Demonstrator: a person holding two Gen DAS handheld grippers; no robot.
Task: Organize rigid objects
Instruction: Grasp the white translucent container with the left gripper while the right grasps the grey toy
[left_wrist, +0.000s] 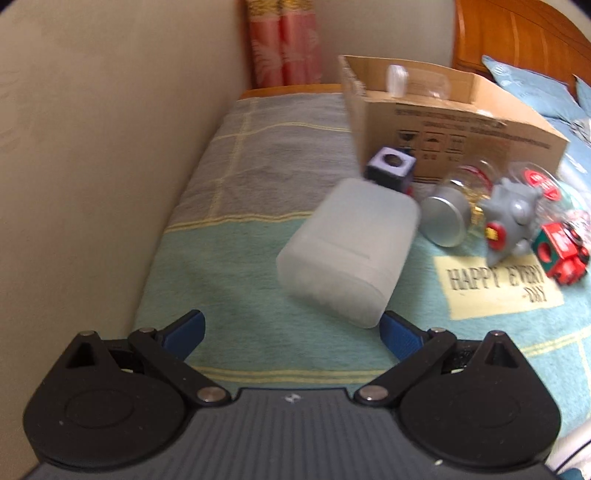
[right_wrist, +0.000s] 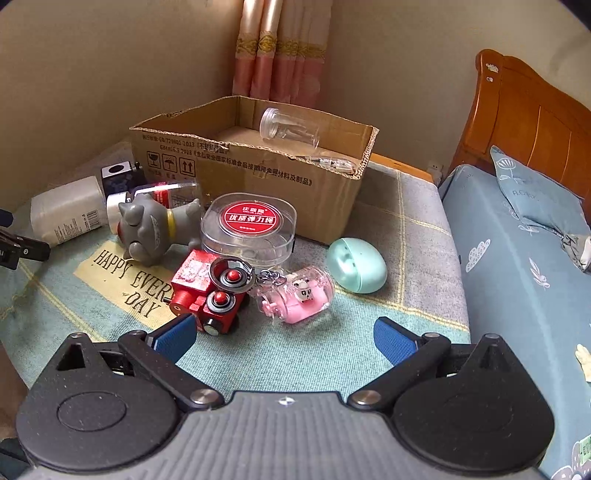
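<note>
A frosted white bottle (left_wrist: 349, 249) lies on the blanket just ahead of my left gripper (left_wrist: 291, 328), which is open and empty. The bottle also shows in the right wrist view (right_wrist: 68, 208). A cardboard box (right_wrist: 258, 177) stands behind, holding a clear plastic tube (right_wrist: 290, 127). In front of it lie a grey cat toy (right_wrist: 155, 227), a clear round case with a red label (right_wrist: 251, 225), a red toy train (right_wrist: 207, 291), a pink keychain capsule (right_wrist: 295, 295) and a mint egg-shaped case (right_wrist: 356, 264). My right gripper (right_wrist: 284, 334) is open and empty, just short of the pink capsule.
A dark cube with a white top (left_wrist: 389, 170) and a jar with a silver lid (left_wrist: 445, 219) lie by the box. A wall (left_wrist: 92, 166) runs along the left. A bed with a wooden headboard (right_wrist: 532, 129) lies to the right. Pink curtains (right_wrist: 280, 55) hang behind.
</note>
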